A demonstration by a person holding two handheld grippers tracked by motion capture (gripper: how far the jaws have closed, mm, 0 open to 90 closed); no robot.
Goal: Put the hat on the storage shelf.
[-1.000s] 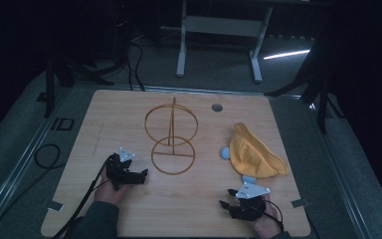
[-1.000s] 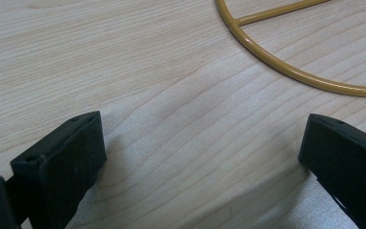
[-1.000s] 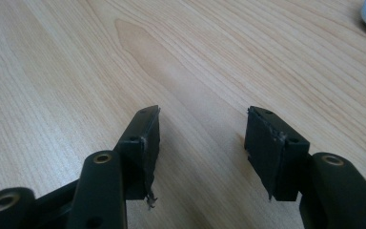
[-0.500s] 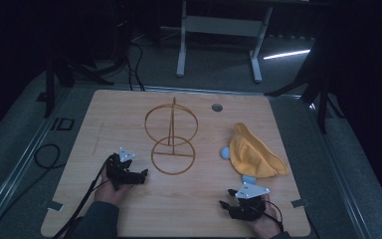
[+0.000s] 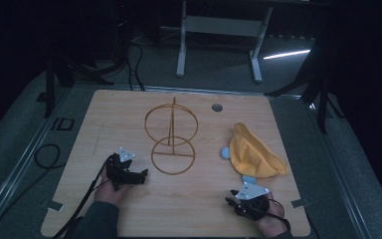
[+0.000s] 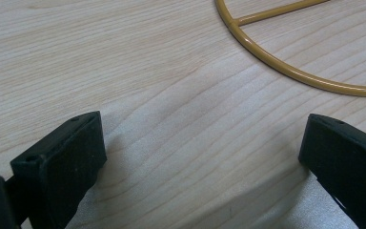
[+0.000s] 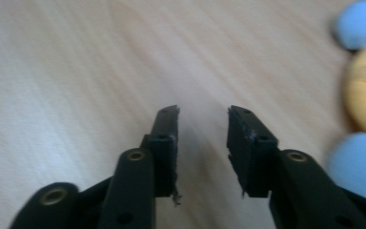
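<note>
Judging by its folds, we take the yellow cloth thing to be light and soft, a hat or bag perhaps; it will sag and bunch when lifted, so a pinch on a doubled edge or rim should hold better than a grab at its middle. It lies near the right edge of the table, about midway along it, with pale blue rounded pieces showing at its left and near sides; we cannot tell what those are. Its long axis runs from the far end, which narrows to a peak, toward the near right corner, where it spreads wider.

Left of centre stands the yellow wire stand, thin, stiff and probably light; its flat base ring lies on the table and an upright ring rises behind it. A rod would be the place to grip.

Our left gripper rests near the base ring, jaws spread wide with bare wood between them. Our right gripper sits by the near edge, just beside the cloth's near end, jaws parted a little and pinching nothing.
</note>
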